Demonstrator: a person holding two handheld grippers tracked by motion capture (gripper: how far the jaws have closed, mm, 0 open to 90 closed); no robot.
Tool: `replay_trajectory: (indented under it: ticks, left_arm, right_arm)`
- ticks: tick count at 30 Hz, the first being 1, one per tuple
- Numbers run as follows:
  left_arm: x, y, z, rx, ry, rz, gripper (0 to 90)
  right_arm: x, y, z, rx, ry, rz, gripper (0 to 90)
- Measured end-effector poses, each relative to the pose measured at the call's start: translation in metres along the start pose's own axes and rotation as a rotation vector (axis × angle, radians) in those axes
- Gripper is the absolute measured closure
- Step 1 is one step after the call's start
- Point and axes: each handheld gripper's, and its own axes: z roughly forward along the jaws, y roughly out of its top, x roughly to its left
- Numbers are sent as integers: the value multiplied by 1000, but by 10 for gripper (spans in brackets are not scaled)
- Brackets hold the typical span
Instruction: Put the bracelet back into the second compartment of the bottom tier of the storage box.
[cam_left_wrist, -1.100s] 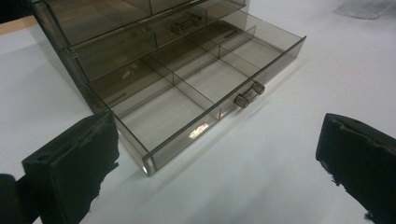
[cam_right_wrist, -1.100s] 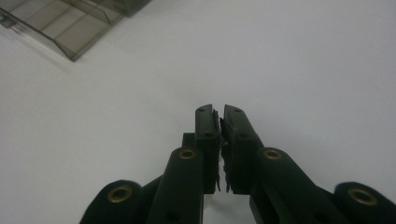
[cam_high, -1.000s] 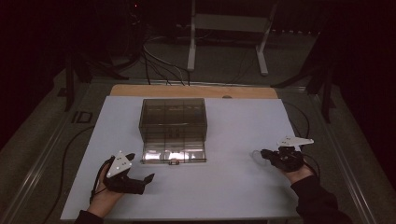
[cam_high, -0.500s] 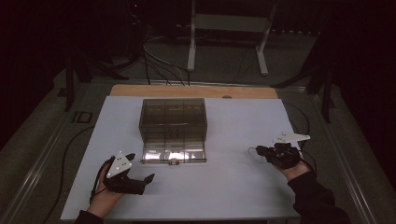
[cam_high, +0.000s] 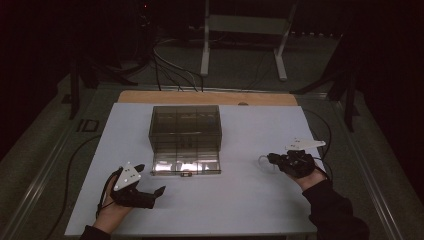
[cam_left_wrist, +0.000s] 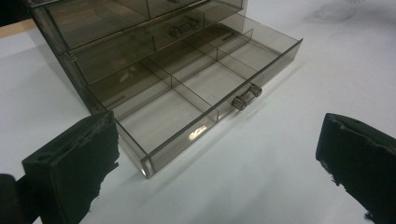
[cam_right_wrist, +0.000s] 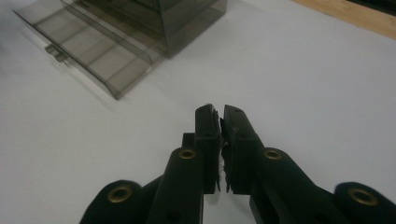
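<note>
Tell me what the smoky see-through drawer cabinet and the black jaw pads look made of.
Smoky see-through drawer cabinet: likely tinted clear plastic, glossy; dividers show through the walls and its front edge glints. Black jaw pads: probably soft rubber or foam, matte; their edges look rough and crumbled.

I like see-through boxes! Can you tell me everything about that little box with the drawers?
The drawer box looks like smoky, see-through plastic. It stands upright on the white table, toward the far middle, with several drawers stacked in rows. The bottom drawer is pulled out toward the person. Thin walls split it into compartments that look empty, and two small knobs stick out from its front. Nothing touches it: the left tool and the right tool both stay apart from it.
</note>
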Motion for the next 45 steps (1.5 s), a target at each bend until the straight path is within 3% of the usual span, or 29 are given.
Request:
replay_trajectory:
  ticks: [45]
  left_arm:
    - [-1,1,-3,-12,1,3,0]
  right_arm:
    - [53,70,37,-37,123,-160,860]
